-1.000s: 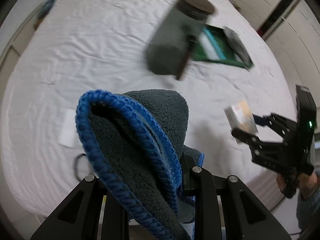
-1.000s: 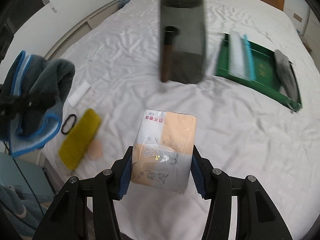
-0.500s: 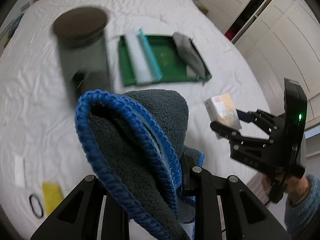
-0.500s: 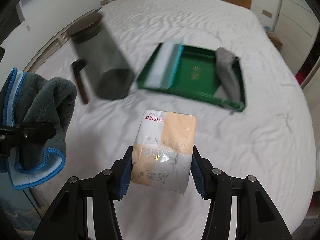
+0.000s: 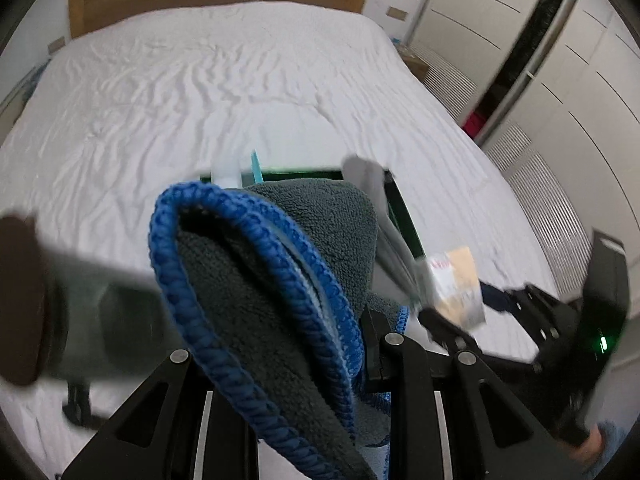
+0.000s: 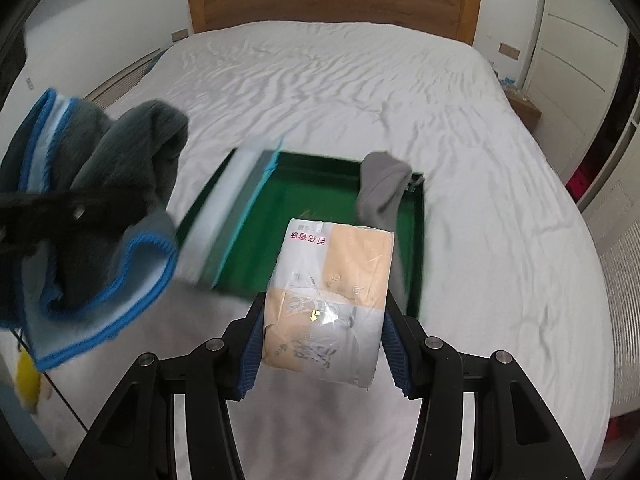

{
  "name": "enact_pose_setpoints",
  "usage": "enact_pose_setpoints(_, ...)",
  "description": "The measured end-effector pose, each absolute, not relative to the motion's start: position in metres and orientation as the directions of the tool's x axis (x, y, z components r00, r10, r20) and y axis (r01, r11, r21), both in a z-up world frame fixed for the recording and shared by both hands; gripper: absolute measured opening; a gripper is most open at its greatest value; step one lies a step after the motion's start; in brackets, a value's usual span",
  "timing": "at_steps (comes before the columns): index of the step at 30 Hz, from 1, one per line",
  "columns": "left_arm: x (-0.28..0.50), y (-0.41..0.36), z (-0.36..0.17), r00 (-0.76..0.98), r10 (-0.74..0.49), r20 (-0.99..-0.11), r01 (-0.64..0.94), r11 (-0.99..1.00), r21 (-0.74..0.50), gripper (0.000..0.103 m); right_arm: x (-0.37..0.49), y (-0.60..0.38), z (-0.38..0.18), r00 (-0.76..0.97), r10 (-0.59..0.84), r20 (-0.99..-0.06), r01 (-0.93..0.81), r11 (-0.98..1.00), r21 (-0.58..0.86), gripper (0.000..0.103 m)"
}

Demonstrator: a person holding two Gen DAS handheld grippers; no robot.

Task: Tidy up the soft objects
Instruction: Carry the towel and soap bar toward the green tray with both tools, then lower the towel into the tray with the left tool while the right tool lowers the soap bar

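Plastic-wrapped tissue pack [image 6: 328, 304], tan and white with red print, sits clamped between the blue pads [image 6: 250, 354] of the right gripper [image 6: 322, 354]; the jaws stand part open, pressed against both sides of the pack. It is carried in the air, at the near edge of the green tray [image 6: 416, 248].

Left gripper [image 5: 288, 364]: jaws nearly closed on a dark grey fleece cloth [image 5: 280, 288] with a blue stitched border, which bunches up over the fingers and hides most of the tray in the left wrist view. From the right wrist view this cloth hangs left of the tray, above the white bedsheet [image 6: 340, 92].

Green tray: lies on the sheet, rectangular, low-walled. A folded white and teal item [image 6: 236, 208] rests along its left side. A grey sock [image 6: 380, 188] drapes over its far right corner. The tray's middle floor is bare green.

Left of the tray, blurred, lies a dark cylindrical container [image 5: 72, 320] with a brown lid.

Beyond the tray: rumpled sheet, then a wooden headboard [image 6: 332, 4]. White wardrobe doors [image 6: 580, 40] stand right of the bed.
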State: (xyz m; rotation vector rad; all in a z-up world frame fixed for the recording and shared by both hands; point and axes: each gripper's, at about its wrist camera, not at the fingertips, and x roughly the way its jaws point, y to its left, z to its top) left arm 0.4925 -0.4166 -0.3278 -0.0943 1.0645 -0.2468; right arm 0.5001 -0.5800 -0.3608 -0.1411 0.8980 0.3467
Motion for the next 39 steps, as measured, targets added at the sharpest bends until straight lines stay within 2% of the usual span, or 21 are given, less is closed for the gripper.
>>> enact_pose_setpoints(6,0.544,-0.423,-0.359,0.478,-0.193,-0.857,0.115,0.981,-0.156,0.020,0.547,-0.575,-0.398,0.601,0.218,-0.769,-0.340,0.940,0.001,0.051)
enact_pose_setpoints(15,0.588,-0.443,-0.392,0.478,-0.123,-0.870,0.078,0.992,-0.098,0.020,0.612,-0.571,-0.424,0.630,0.205,-0.749,-0.317,0.948,-0.007,0.051)
enact_pose_setpoints(25,0.613,-0.447,-0.421,0.450,-0.096,-0.888,0.052,0.995,-0.082,0.020,0.670,-0.562,-0.454,0.624,0.209,-0.753,-0.308,0.951,0.009,0.051)
enact_pose_setpoints(39,0.620,-0.447,-0.446,0.436,-0.070,-0.897,0.043,0.997,-0.057,0.021,0.695,-0.554,-0.481,0.605,0.206,-0.769,-0.305,0.952,0.015,0.052)
